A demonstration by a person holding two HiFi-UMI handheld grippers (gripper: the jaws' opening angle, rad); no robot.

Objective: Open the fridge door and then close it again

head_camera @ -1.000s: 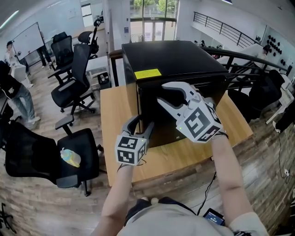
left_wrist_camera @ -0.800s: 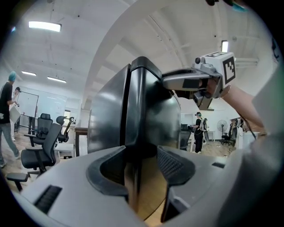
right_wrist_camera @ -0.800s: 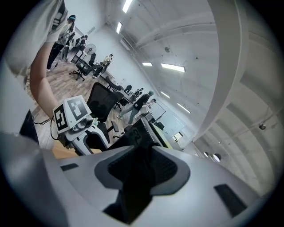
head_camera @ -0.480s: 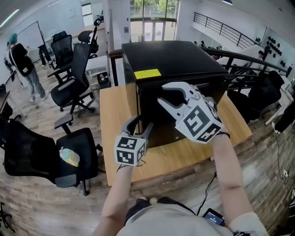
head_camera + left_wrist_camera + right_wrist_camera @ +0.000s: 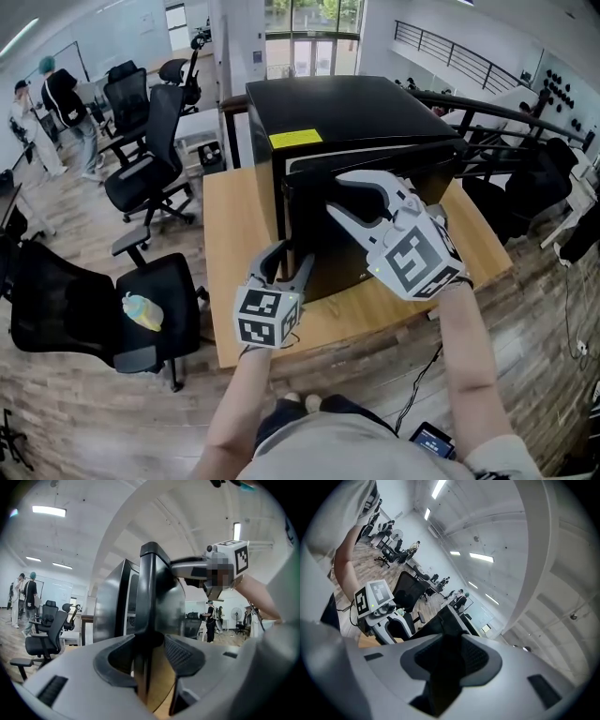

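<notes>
Far left, two people (image 5: 52, 103) stand near the back wall; nearer, black office chairs (image 5: 150, 159) ring the floor, one (image 5: 89, 305) carrying a pale yellow-and-blue object (image 5: 141, 312) on its seat; a wooden table (image 5: 234, 220) bears the black fridge (image 5: 366, 108), which has a yellow label (image 5: 295, 139) on its top.

The left gripper (image 5: 286, 257) is low at the left edge of the fridge door (image 5: 333, 262); in the left gripper view its jaws have just been closing and the ribbed pads (image 5: 180, 654) sit against either side of that dark door edge (image 5: 151, 616), pinching it.

The door stands slightly ajar, a pale strip showing between its top and the cabinet.

The right gripper (image 5: 339, 195) is higher on the door, near its top; in the right gripper view its pads (image 5: 476, 658) are pinched on the dark panel (image 5: 447, 660) that fills the gap between them.

Right of the fridge, a dark railing (image 5: 506, 117) curves away.
</notes>
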